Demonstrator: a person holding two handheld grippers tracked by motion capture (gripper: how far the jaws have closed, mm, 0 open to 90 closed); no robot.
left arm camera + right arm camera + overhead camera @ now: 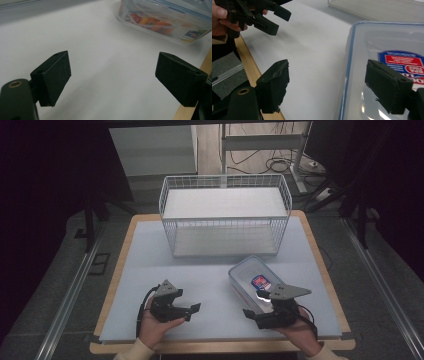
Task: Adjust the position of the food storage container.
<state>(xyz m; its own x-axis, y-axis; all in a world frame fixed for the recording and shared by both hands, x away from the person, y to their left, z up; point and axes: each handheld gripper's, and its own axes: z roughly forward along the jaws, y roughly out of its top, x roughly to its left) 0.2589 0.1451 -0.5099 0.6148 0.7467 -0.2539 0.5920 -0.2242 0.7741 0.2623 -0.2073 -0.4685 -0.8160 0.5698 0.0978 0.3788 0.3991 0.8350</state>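
Clear plastic food container (257, 281) is lying lidded on the table's white mat (210, 270) before a wire basket (225, 215), while the right gripper (248, 313) beside it and the left gripper (194, 310) are hovering, jaws spread and empty, risking slippage on the slick lid.

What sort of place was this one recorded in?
Probably a lab or workshop set up for recording. A table under a pale mat holds a white wire basket and a clear plastic container, loose cables trail over the floor behind, and metal rails flank the table.
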